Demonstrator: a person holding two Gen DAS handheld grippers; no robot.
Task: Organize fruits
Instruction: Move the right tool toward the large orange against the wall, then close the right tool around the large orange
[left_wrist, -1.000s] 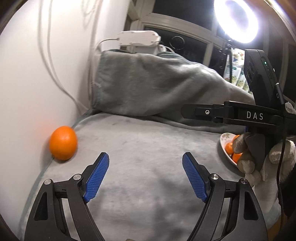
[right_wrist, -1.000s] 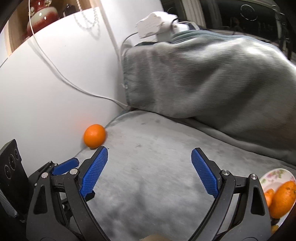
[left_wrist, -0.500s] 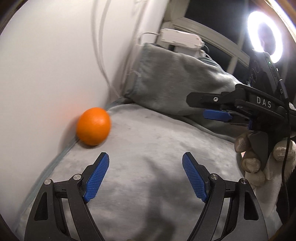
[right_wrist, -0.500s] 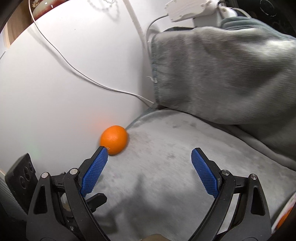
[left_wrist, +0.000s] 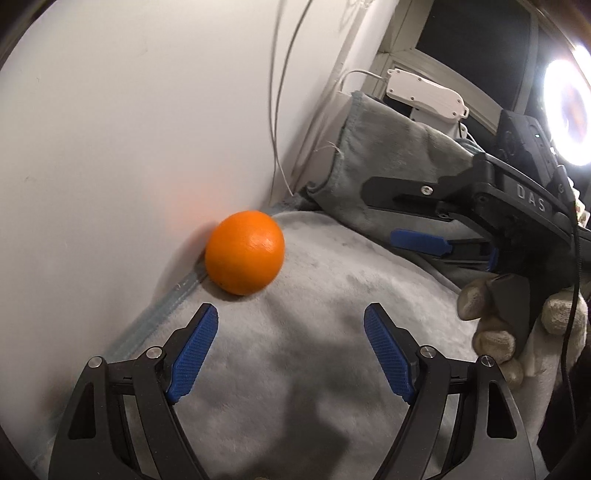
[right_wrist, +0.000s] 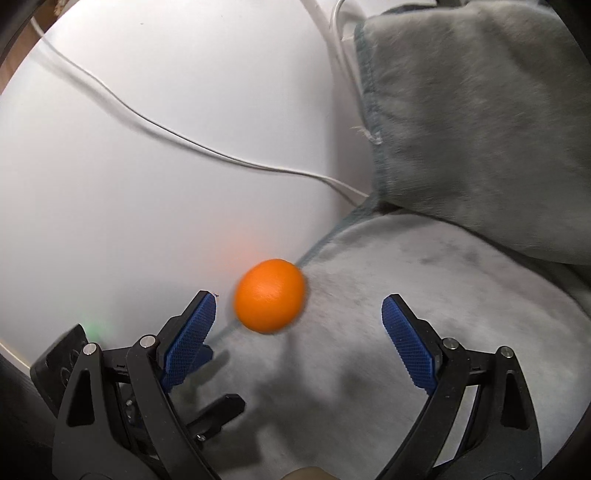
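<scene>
An orange (left_wrist: 244, 252) lies on a grey blanket (left_wrist: 314, 369) against a white wall. My left gripper (left_wrist: 291, 326) is open and empty, with the orange just ahead of it and slightly left. My right gripper (right_wrist: 299, 317) is open and empty, and the orange (right_wrist: 270, 300) sits just ahead of its left pad (right_wrist: 192, 325), partly between the fingers. The right gripper also shows in the left wrist view (left_wrist: 417, 240), held by a gloved hand at the right. The left gripper's body shows at the lower left of the right wrist view (right_wrist: 66, 362).
The white wall (left_wrist: 129, 129) with hanging cables (right_wrist: 221, 158) bounds the left side. A bunched grey blanket fold (right_wrist: 480, 129) rises at the back. A white power strip (left_wrist: 424, 92) sits on top of it. A ring light (left_wrist: 567, 110) glows at the far right.
Both grippers have moved forward and left toward the orange, which looms larger and nearer the jaws. The plate of fruit at the right has left both views. Both jaws stay open.
</scene>
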